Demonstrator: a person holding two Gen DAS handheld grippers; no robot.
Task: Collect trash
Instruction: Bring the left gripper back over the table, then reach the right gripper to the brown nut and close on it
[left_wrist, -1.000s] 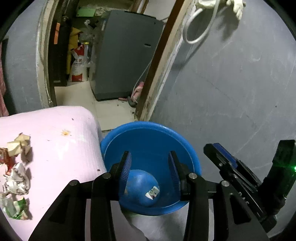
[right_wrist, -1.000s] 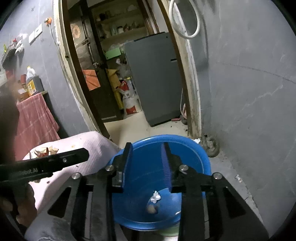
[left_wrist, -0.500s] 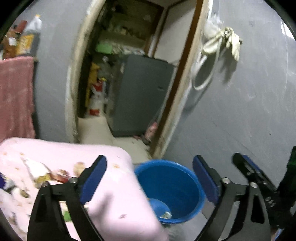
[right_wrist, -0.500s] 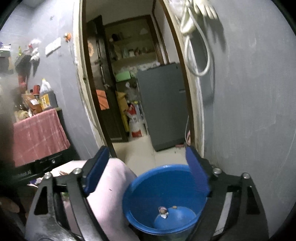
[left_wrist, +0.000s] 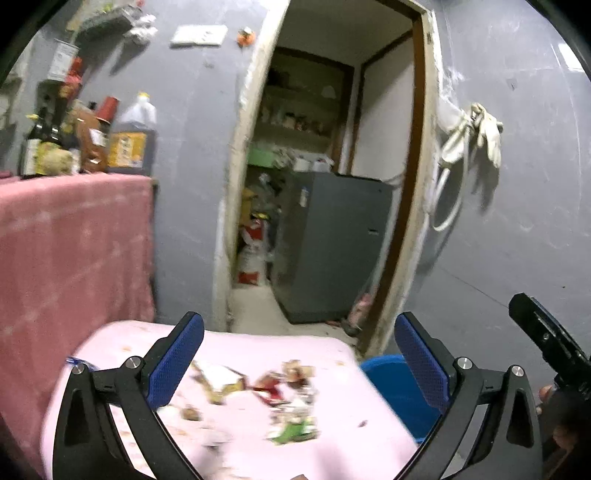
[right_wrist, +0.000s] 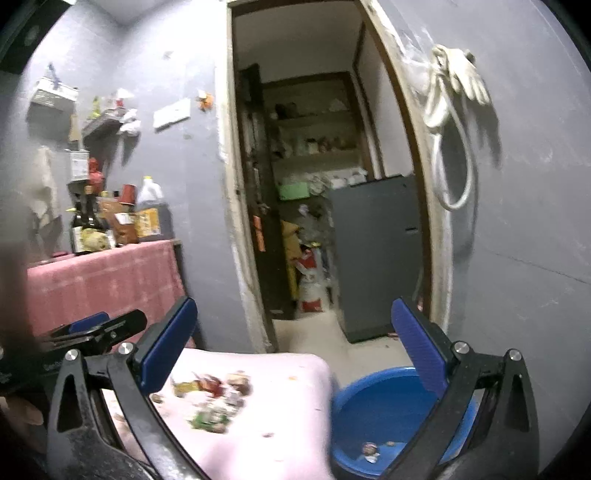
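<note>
Presently catalogued, subjectless throughout:

Left gripper (left_wrist: 299, 362): blue-padded fingers (left_wrist: 176, 363) spread wide, holding nothing, raised above pink-covered table (left_wrist: 343, 439).
Right gripper (right_wrist: 293, 350): fingers (right_wrist: 419, 347) likewise spread wide, holding nothing, framing table edge and basin.
Trash scraps (left_wrist: 280, 395): crumpled wrappers, red, green and tan, heaped mid-cloth; blurred, kinds unclear.
Blue basin (right_wrist: 384, 406): on floor just beside table's right side; small trash pieces (right_wrist: 369, 452) lying inside at bottom.
Grey refrigerator (right_wrist: 376, 254): beyond open doorway.
Bottles (left_wrist: 92, 136): grouped on red-clothed counter (left_wrist: 74, 251), left.
White gloves and hose (right_wrist: 454, 110): hung on grey wall, right of door frame.
</note>
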